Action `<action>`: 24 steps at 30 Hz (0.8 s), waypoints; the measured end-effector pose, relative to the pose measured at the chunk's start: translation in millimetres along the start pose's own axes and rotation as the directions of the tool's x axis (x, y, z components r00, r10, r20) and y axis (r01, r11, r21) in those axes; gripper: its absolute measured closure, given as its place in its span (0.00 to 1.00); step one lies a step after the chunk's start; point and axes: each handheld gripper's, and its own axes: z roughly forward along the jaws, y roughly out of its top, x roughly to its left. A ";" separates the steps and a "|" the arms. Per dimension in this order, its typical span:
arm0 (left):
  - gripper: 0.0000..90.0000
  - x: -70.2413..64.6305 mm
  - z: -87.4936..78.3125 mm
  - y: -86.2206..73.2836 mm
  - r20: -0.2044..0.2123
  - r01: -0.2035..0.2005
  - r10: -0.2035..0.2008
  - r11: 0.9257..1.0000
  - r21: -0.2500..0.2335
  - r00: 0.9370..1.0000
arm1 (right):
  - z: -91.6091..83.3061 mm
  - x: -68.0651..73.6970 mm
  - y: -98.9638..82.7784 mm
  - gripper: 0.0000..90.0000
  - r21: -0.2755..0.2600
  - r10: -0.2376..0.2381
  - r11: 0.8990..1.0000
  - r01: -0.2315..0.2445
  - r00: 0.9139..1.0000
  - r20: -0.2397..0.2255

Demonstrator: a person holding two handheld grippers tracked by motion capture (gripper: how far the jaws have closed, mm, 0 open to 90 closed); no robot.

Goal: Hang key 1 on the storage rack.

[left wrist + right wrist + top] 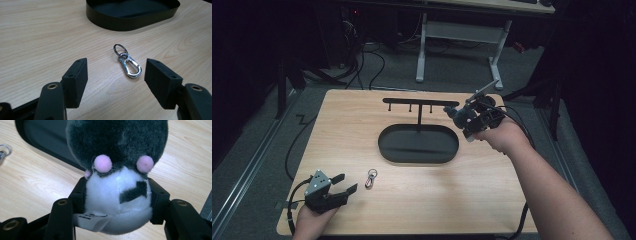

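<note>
A plush toy (117, 170), dark grey on top with a white belly and pink dots, sits squeezed between the jaws of my right gripper (117, 197). In the high view that gripper (473, 120) hangs with the toy (459, 115) above the right end of the black oval tray (384, 145). A silver key clip (129, 65) with a ring lies on the wood between and just ahead of the spread jaws of my left gripper (116, 77). In the high view the key clip (371, 178) lies right of that open left gripper (344, 184), near the front left corner.
A black stand (420, 107) with a crossbar and small hooks rises from the tray. The wooden table (492, 190) ends close behind the stand. Beyond it are a white desk frame (462, 45) and cables on the floor.
</note>
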 end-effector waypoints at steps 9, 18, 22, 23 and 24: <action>0.40 -0.8 0.9 -0.3 0.002 -0.005 0.005 1.000 0.004 1.000 | 25.6 -6.5 -11.6 0.52 0.024 0.018 1.000 -0.017 1.000 -0.006; 0.40 -1.9 1.4 -0.3 0.003 -0.007 0.007 1.000 0.009 1.000 | 46.0 -5.4 -18.2 0.52 0.027 0.016 1.000 -0.015 0.999 -0.029; 0.40 -2.1 1.3 -0.4 0.004 -0.009 0.009 1.000 0.010 1.000 | 54.2 -3.3 -19.8 0.52 0.028 0.023 0.999 -0.022 0.999 -0.038; 0.40 -2.0 1.3 -0.4 0.004 -0.009 0.009 1.000 0.010 1.000 | 56.5 -3.7 -20.1 0.52 0.026 0.014 1.000 -0.013 0.999 -0.041; 0.40 -2.1 1.3 -0.4 0.004 -0.008 0.008 1.000 0.010 1.000 | 58.9 -3.4 -20.3 0.52 0.021 0.013 1.000 -0.012 0.999 -0.041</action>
